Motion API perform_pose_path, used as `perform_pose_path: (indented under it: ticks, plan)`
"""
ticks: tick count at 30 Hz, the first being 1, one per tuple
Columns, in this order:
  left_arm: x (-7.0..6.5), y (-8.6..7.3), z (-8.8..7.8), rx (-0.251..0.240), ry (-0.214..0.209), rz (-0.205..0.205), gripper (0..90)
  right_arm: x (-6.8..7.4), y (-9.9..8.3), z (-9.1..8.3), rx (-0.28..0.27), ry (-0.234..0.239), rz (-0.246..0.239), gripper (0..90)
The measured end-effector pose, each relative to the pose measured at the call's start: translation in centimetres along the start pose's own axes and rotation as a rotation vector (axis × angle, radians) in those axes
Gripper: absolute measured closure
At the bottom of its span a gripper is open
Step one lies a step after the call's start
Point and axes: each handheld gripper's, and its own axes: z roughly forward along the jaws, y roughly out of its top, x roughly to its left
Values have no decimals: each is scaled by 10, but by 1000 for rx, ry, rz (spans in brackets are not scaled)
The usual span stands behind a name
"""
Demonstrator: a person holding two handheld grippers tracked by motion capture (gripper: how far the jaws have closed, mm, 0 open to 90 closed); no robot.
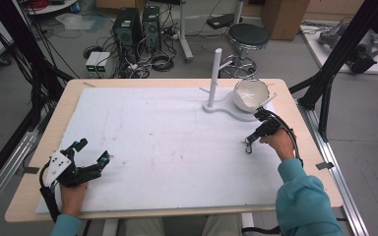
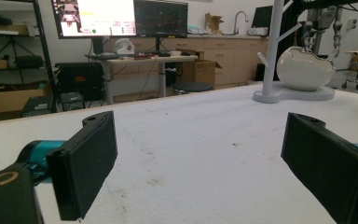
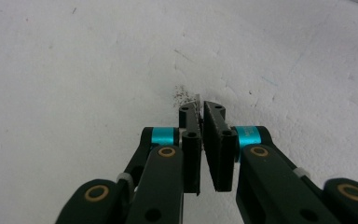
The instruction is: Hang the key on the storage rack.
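The surface [image 1: 39,147] is a pale wood top with rounded corners, covered almost wholly by one white sheet [image 1: 167,147] that looks matte and slightly grainy, with faint brownish smudges and specks.

Toward the far right of the sheet stands one white stand [image 1: 215,78]: a smooth upright post with short branch-like pegs, rising from a flat rounded base. On that base, just beside the post, rests one glossy white bowl [image 1: 250,93] shaped like a broken eggshell with a jagged rim, tipped on its side.

The left hand-held gripper [image 1: 92,152] lies low at the near left of the surface, its two flat black rectangular jaws spread wide with nothing between them; a grey three-cornered plate sits on top.

The right hand-held gripper [image 1: 248,145] points down at the sheet near the right side, well short of the stand. Its jaws are drawn nearly together, and a small thin metallic piece [image 3: 198,100] shows pinched at their tips, touching the sheet beside a patch of dark specks; what it is cannot be told.
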Motion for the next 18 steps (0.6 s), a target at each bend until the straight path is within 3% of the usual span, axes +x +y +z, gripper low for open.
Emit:
perform_pose_path:
  ticks: [18]
  plan:
    - [0,0,0,0,0,1,109,2,0,0,9,-22,-8,887]
